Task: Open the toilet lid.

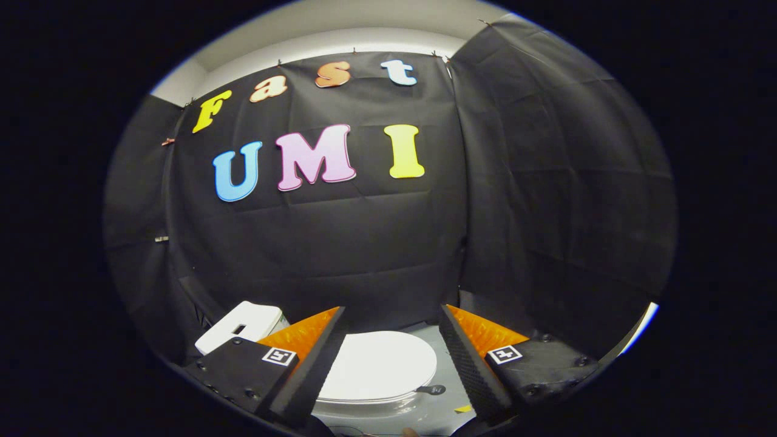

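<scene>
Currently the gripper (391, 315) is held wide open, nothing between its fingers. The closed toilet lid (379, 367) is seen at lower centre, beyond them. The lid's front edge should be approached low and caught from beneath.

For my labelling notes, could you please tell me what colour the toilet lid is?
White; the closed toilet lid shows best in the gripper view, between the open tongs.

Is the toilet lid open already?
No, the white toilet lid lies flat and closed, seen between the open gripper fingers, which touch nothing.
</scene>
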`<state>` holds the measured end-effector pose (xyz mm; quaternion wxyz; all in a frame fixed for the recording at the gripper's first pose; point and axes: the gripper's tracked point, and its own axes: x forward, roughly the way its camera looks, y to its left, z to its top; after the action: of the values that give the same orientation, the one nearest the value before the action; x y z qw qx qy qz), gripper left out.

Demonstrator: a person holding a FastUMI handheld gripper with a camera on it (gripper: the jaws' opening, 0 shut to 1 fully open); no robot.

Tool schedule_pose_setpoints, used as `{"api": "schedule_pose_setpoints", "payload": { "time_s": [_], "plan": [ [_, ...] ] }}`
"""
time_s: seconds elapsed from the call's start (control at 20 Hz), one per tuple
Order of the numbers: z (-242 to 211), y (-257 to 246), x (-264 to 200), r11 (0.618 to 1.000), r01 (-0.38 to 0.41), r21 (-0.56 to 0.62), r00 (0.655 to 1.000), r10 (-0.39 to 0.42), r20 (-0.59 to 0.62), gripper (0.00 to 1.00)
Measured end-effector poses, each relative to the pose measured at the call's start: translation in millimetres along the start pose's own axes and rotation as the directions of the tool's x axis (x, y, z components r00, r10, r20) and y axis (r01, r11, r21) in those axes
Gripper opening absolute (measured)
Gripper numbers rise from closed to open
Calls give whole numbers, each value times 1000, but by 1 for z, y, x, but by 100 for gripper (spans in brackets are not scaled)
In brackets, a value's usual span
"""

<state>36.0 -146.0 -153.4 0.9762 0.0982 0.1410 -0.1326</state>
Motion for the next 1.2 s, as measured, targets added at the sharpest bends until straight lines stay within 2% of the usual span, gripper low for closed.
{"api": "schedule_pose_setpoints", "payload": {
  "time_s": [0.35, 0.55, 0.9, 1.2],
  "plan": [
    [-58, -54, 52, 990, 67, 121, 992, -53, -116, 99],
    [-101, -88, 87, 956, 111, 272, 976, -53, -214, 99],
    [-203, -135, 131, 854, 212, 475, 929, -24, -370, 98],
    [-298, -150, 144, 709, 318, 629, 864, 57, -500, 98]
  ]
}}
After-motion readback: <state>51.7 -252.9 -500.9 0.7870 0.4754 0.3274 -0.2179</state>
